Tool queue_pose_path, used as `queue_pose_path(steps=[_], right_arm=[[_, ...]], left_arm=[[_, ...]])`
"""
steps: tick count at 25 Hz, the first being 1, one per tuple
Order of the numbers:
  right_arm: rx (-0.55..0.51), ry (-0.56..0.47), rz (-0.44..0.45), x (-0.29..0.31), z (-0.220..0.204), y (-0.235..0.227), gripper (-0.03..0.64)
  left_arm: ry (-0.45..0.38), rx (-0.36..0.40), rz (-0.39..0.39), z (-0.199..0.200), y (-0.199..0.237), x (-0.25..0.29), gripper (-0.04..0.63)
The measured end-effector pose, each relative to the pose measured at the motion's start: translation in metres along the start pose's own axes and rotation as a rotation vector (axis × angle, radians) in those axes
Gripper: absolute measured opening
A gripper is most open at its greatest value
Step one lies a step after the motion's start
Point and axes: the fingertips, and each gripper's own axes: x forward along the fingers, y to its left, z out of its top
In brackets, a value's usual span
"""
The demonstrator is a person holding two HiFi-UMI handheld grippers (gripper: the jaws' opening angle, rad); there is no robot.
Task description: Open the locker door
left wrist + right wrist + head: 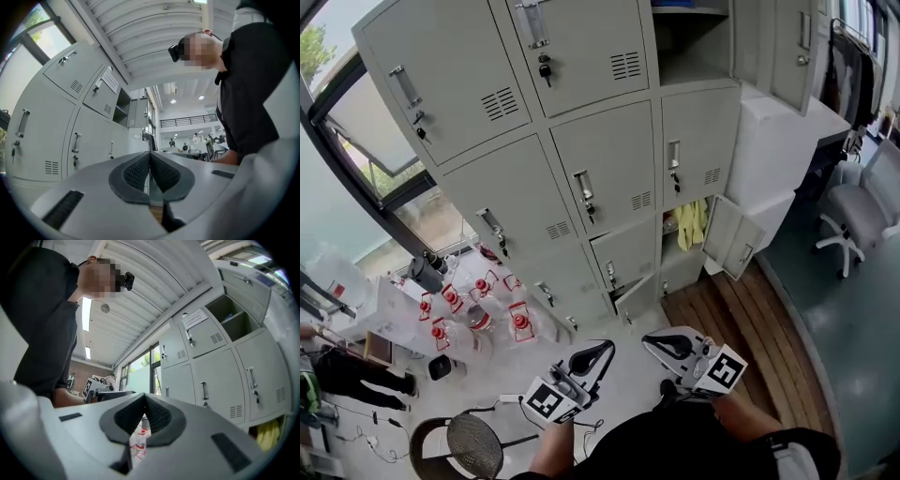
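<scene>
Head view, closed left claw (602, 352), closed right claw (657, 343), floor (628, 382) before lockers (609, 169).

**Room fittings, placed from the locker bank (581, 178)** (grey steel, several tiers of doors)

- Left of it: tall dark-framed window (370, 155), with daylight and greenery beyond.
- At its foot, left: cluster of clear bottles with red caps (478, 314) on the pale floor (628, 375).
- At its foot, right: wooden plank strip (722, 314), then grey-green floor (853, 328).
- Right of it: white block cabinet (778, 141), just beside its flank. Further right are a white swivel chair (855, 217) and a clothes rail (853, 52).
- Well in front, left: black mesh-seat chair (475, 443).
- Overhead: white ribbed ceiling (154, 33), with round lamps (173, 101) lit.
</scene>
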Motion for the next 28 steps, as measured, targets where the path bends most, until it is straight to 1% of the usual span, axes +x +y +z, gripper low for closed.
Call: queue_pose_path(steps=[3,6,9,12,15,17,19,23,25,28], right_arm=[[-0.007,-0.02,0.046,0.015,0.009,-0.041,0.011],[-0.016,-0.042,0.072,0.025,0.014,-0.076,0.011],[-0.006,-0.066,0.086,0.037,0.012,-0.105,0.011],[0.006,-0.034,0.085,0.053,0.0,-0.13,0.011],[-0.005,-0.024,0.076,0.078,-0.004,-0.146,0.011],[-0.035,-0.045,0.07,0.099,0.0,-0.154,0.011],[-0.049,-0.063,0.04,0.122,0.005,-0.162,0.011],[-0.007,-0.088,-0.031,0.163,0.021,-0.175,0.011],[-0.011,-0.078,-0.045,0.176,0.026,-0.178,0.011],[-0.048,-0.051,-0.046,0.193,0.04,-0.187,0.011]], left_arm=[[0.006,0.05,0.052,0.016,0.033,0.023,0.017],[0.012,0.079,0.089,0.027,0.06,0.041,0.017],[0.021,0.074,0.14,0.03,0.093,0.051,0.017],[0.02,0.072,0.174,0.037,0.128,0.056,0.017],[0.039,0.105,0.167,0.048,0.16,0.052,0.017],[0.029,0.126,0.151,0.059,0.183,0.047,0.017],[0.013,0.134,0.131,0.069,0.203,0.04,0.017],[0.008,0.165,0.069,0.089,0.237,0.026,0.017],[-0.003,0.166,0.056,0.098,0.253,0.019,0.017],[-0.006,0.18,0.056,0.116,0.278,0.012,0.017]])
